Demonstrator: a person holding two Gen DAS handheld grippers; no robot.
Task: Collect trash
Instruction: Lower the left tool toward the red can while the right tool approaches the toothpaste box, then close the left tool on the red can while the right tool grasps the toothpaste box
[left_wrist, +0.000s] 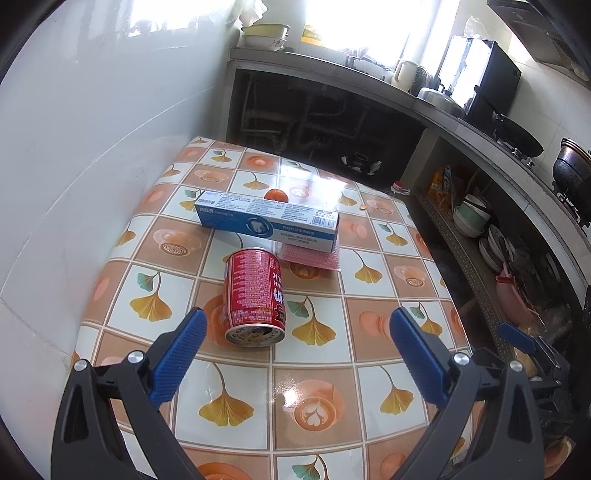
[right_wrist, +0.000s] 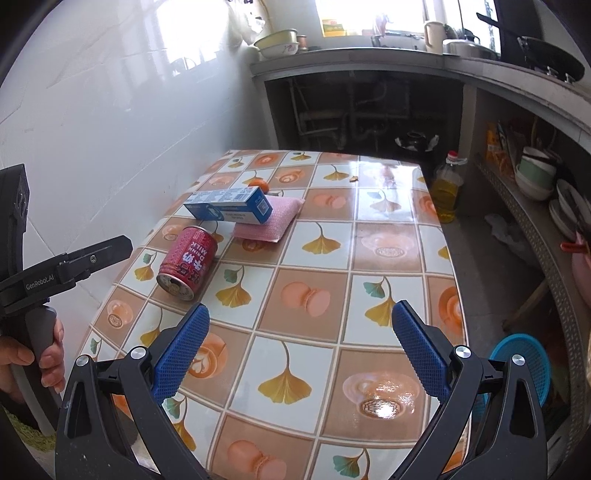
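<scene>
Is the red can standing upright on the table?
No, the red can lies on its side, its end facing the open left gripper.

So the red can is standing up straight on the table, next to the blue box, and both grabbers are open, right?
Not quite. The red can is lying on its side on the table, not standing; the left wrist view shows its round end facing the camera. The rest is right: it is next to the blue box, and the left gripper and right gripper are both open.

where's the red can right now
The red can lies on its side on the table, just ahead of the open left gripper, with the blue toothpaste box right behind it.
</scene>
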